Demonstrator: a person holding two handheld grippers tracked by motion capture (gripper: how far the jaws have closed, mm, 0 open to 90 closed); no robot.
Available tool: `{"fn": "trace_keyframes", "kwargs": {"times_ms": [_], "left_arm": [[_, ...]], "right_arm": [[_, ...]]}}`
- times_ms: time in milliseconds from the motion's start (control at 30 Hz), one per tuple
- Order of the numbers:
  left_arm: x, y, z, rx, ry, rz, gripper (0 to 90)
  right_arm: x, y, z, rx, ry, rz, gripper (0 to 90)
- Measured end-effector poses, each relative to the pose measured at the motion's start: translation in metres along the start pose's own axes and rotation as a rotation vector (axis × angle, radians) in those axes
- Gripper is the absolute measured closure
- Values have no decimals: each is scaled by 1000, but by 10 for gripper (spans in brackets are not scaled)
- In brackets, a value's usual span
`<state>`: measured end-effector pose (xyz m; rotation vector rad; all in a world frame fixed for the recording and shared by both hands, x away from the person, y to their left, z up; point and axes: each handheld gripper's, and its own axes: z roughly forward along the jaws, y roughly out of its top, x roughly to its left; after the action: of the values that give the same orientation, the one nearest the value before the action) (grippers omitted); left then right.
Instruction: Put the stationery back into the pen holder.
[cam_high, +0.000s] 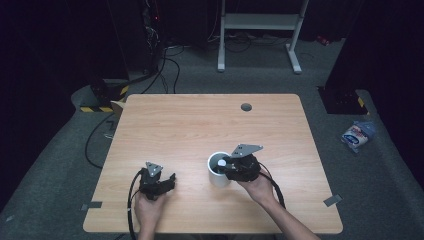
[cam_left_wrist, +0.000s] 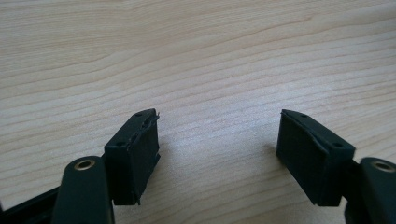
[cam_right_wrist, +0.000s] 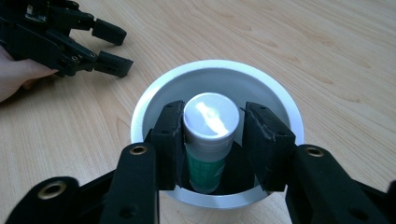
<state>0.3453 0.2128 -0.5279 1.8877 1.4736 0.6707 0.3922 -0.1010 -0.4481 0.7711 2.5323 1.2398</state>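
- Your right gripper (cam_high: 226, 164) sits over the white cup (cam_high: 218, 176), just right of the table's (cam_high: 200, 120) centre, reaching in from about 3 o'clock of the cup.
- In the right gripper view, both jaws dip inside the cup (cam_right_wrist: 280, 100) at about 6 o'clock of its rim, 1 on each side of a green bottle (cam_right_wrist: 209, 140) with a silver cap.
- The left pad (cam_right_wrist: 169, 140) lies against the bottle; the right pad (cam_right_wrist: 266, 144) stands just off the cap, so the claw is narrow and loose around the bottle.
- The bottle stands upright inside the cup, near the 6 o'clock wall.
- Your left gripper (cam_high: 167, 181) rests low over bare wood, well apart from the cup at about 9 o'clock of it.
- Its claw (cam_left_wrist: 217, 149) stands wide with nothing between the jaws.
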Motion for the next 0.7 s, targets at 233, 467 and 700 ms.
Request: {"fn": "trace_keyframes", "kwargs": {"times_ms": [233, 467, 700], "left_arm": [[0, 0, 0, -1, 1, -1, 296], [0, 0, 0, -1, 1, -1, 296], [0, 0, 0, -1, 1, -1, 296]], "right_arm": [[0, 1, -5, -23, 5, 2, 546], [1, 2, -10, -43, 5, -6, 530], [0, 2, -15, -62, 6, 0, 519]]}}
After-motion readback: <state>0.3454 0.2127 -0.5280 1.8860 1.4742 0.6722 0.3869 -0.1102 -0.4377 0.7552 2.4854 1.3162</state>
